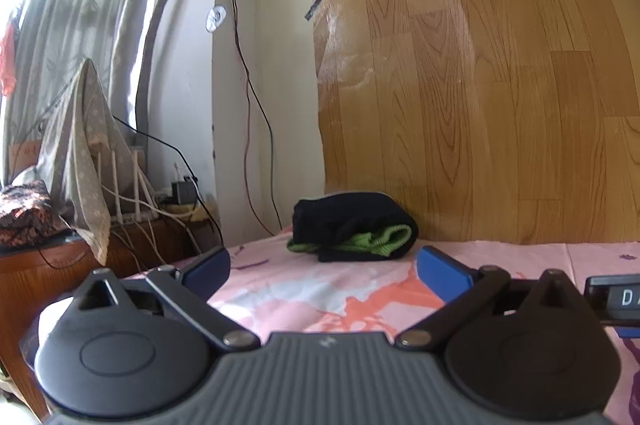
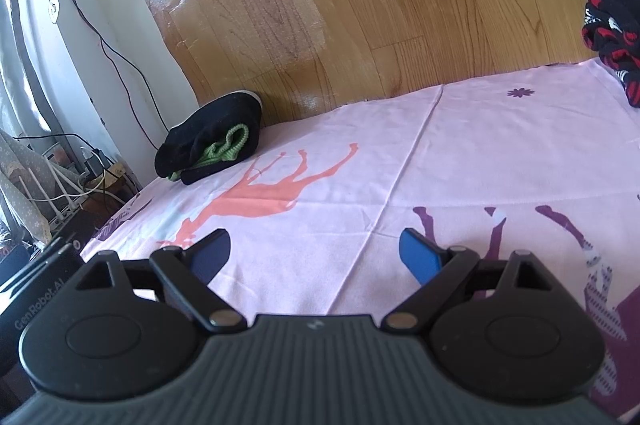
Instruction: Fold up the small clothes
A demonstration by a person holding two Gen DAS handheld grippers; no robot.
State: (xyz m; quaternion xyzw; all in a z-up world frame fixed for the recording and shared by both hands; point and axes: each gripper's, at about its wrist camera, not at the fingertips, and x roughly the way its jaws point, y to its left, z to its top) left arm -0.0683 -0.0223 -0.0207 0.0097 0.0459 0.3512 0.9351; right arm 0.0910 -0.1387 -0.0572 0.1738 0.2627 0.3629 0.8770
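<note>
Both my left hand-held gripper (image 1: 324, 271) and right hand-held gripper (image 2: 314, 251) hang apart and empty, since the folded sock (image 1: 352, 227) ahead looks finished, parked clear.

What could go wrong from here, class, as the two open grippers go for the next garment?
1. The black and green garment, already folded, lies near the pink sheet's left edge; a nudge might unfold it or push it off.
2. The black and red clothes sit at the far right, largely out of frame, so the right gripper may grab poorly.
</note>
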